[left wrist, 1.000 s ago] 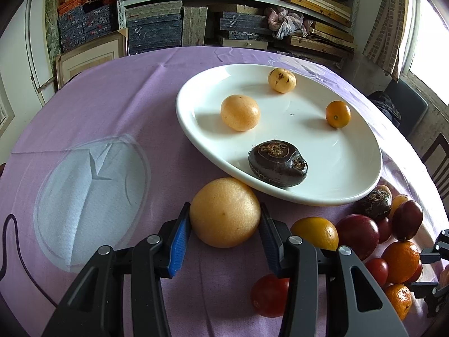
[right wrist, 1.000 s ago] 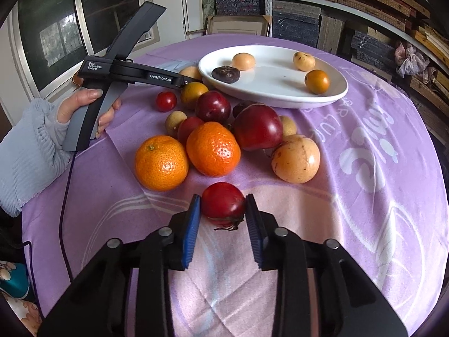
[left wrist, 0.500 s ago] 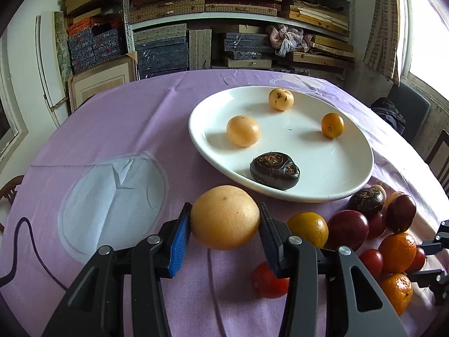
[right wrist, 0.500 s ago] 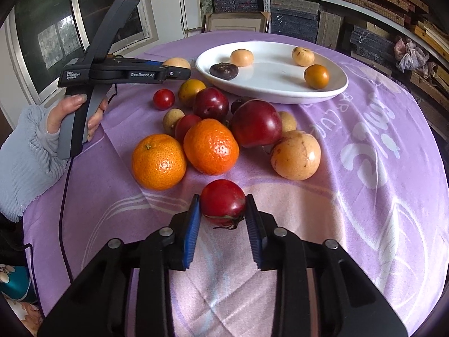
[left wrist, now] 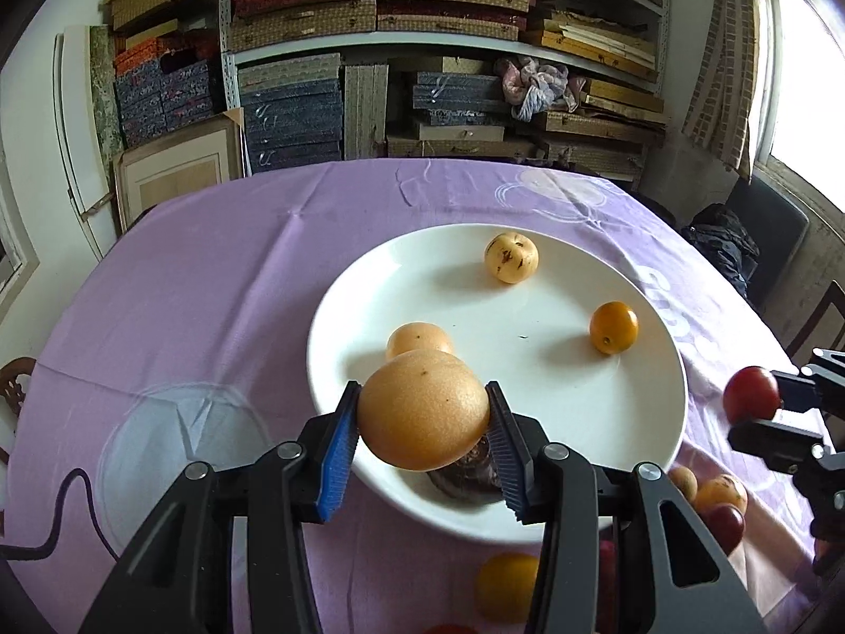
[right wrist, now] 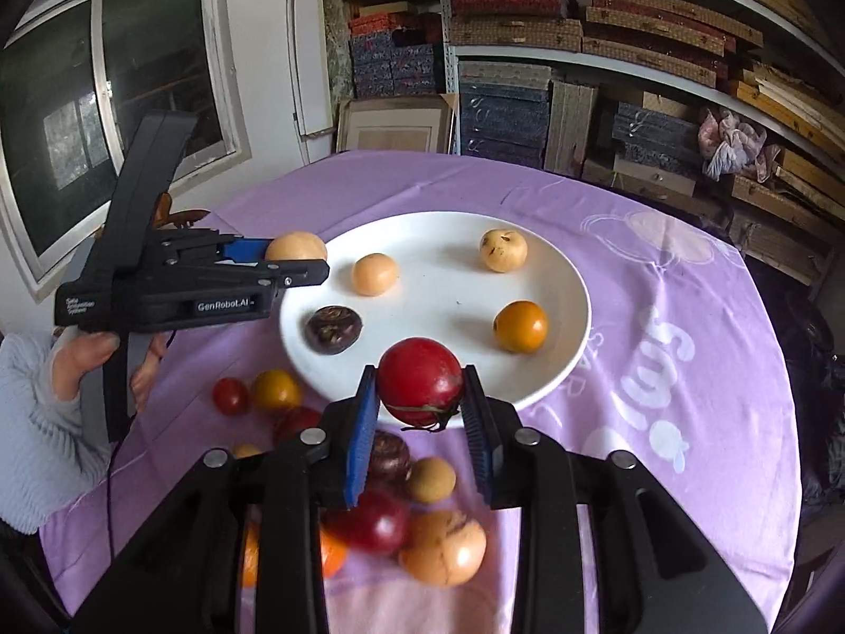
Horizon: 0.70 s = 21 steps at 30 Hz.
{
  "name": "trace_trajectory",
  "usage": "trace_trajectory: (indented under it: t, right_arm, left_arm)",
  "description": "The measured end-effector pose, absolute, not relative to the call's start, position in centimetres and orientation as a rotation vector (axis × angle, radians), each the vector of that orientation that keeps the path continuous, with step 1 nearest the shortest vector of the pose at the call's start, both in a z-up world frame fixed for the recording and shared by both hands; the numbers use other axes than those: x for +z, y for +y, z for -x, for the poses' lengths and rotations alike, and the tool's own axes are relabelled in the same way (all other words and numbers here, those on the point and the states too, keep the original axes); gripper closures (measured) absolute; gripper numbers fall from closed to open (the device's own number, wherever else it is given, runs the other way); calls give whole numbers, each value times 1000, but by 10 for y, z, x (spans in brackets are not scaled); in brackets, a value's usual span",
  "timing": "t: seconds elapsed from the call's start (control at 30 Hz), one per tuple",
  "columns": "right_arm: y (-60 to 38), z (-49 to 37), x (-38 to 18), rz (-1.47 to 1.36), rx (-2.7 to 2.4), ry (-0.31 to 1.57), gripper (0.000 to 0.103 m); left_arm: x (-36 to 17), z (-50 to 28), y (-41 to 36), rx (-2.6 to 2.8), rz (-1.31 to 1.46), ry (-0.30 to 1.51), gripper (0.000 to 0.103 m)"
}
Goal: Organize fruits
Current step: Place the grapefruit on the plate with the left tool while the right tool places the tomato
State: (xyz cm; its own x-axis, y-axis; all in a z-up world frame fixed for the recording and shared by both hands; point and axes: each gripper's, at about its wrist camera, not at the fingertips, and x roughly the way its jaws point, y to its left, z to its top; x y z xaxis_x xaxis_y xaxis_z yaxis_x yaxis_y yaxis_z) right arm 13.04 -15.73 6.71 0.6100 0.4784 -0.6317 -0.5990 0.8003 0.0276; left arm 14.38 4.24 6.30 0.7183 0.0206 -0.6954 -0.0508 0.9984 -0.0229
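Both fruits are off the surface now: a second ago each sat on the purple cloth between the jaws, now both hang in the air at the plate's near edge.

Left hand-held gripper (left wrist: 422,422) pinches the large round pale-orange fruit with pitted, matte skin (left wrist: 422,416), blue ribbed pads pressed on its sides. It sits over the near rim of the wide white glossy ceramic plate (left wrist: 554,412), with the dark purple wrinkled fruit (left wrist: 465,478) just below and behind it and a smaller smooth peach-coloured round fruit (left wrist: 420,337) straight ahead.

Right hand-held gripper (right wrist: 421,385) is nearly pressed together, clamped on the small smooth shiny red tomato with a dried green calyx hanging underneath (right wrist: 421,381). It is at the plate's near rim too, with the glossy orange round fruit (right wrist: 520,326) ahead and to the right and the speckled yellow fruit (right wrist: 503,249) further ahead.

Meaning: both pick-ups look done and this is the carry. Next, in my read, is to lower and release on bare plate; there is plenty of room mid-plate.

The loose pile of round fruit (right wrist: 422,518) under and behind the right hand-held gripper is not yet sorted.

Handling guess: round, smooth skins and a shallow glazed plate mean things roll, so set them down low. The tomato is probably soft; the big fruit looks firm.
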Motion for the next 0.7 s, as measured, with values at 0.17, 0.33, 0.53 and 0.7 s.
trace_trajectory:
  t: [0.17,0.33,0.53,0.7]
  right_arm:
    - [-145,-162,49,156,611,698,71]
    - [-157,-154,53,121,598,655,46]
    - [-197,-91,72,91,608,512,7]
    - [-209,-38,53,216,512,385,4]
  left_arm:
    - [47,-157,50,57,60,803,51]
    - [61,-137,61,86,98,731,20]
    - [71,-78,71,90,115,706,3]
    - [46,-18,62,71,63,758,3]
